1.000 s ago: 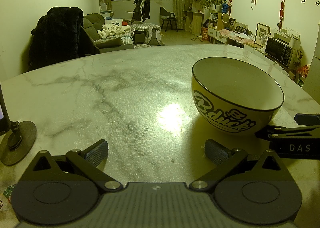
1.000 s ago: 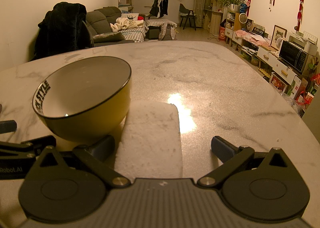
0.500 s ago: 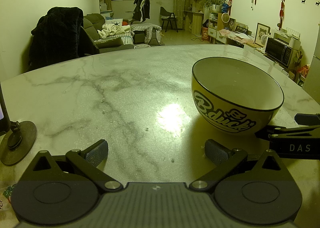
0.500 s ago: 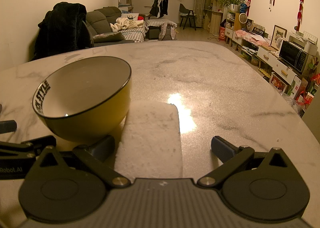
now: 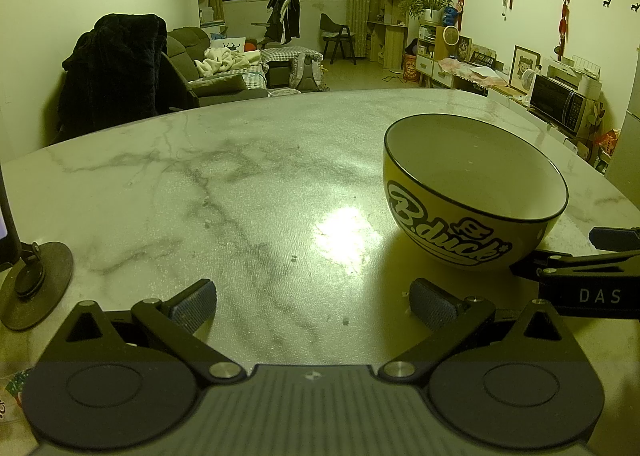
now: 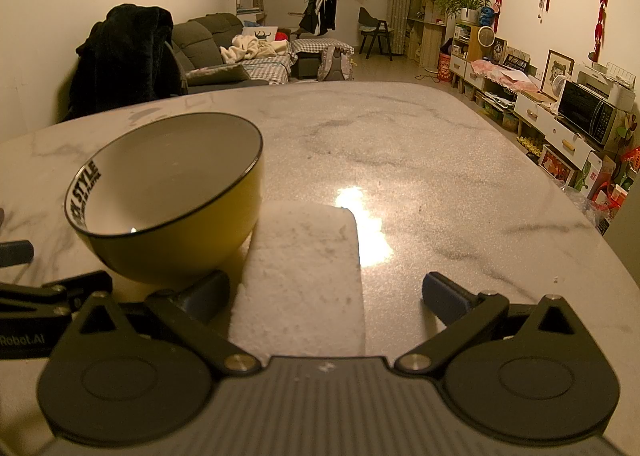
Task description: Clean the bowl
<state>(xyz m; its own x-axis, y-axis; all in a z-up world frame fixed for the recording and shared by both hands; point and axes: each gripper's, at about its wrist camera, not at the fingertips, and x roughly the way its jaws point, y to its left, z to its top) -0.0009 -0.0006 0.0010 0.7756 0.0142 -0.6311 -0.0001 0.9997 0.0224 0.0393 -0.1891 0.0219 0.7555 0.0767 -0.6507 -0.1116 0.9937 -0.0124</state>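
A yellow bowl (image 5: pixel 472 195) with a black rim, white inside and "B.duck" lettering stands upright on the marble table (image 5: pixel 240 183). It also shows in the right wrist view (image 6: pixel 172 199). A white sponge (image 6: pixel 304 272) lies flat on the table just right of the bowl, between the fingers of my right gripper (image 6: pixel 326 296), which is open and not touching it. My left gripper (image 5: pixel 312 302) is open and empty, low over the table, with the bowl ahead to its right. The right gripper's side shows at the left wrist view's right edge (image 5: pixel 580 280).
A round black stand base (image 5: pixel 36 288) sits at the table's left edge. The table's far edge curves before a chair draped with a dark coat (image 5: pixel 116 67). A sofa, shelves and a microwave (image 6: pixel 584 115) stand beyond the table.
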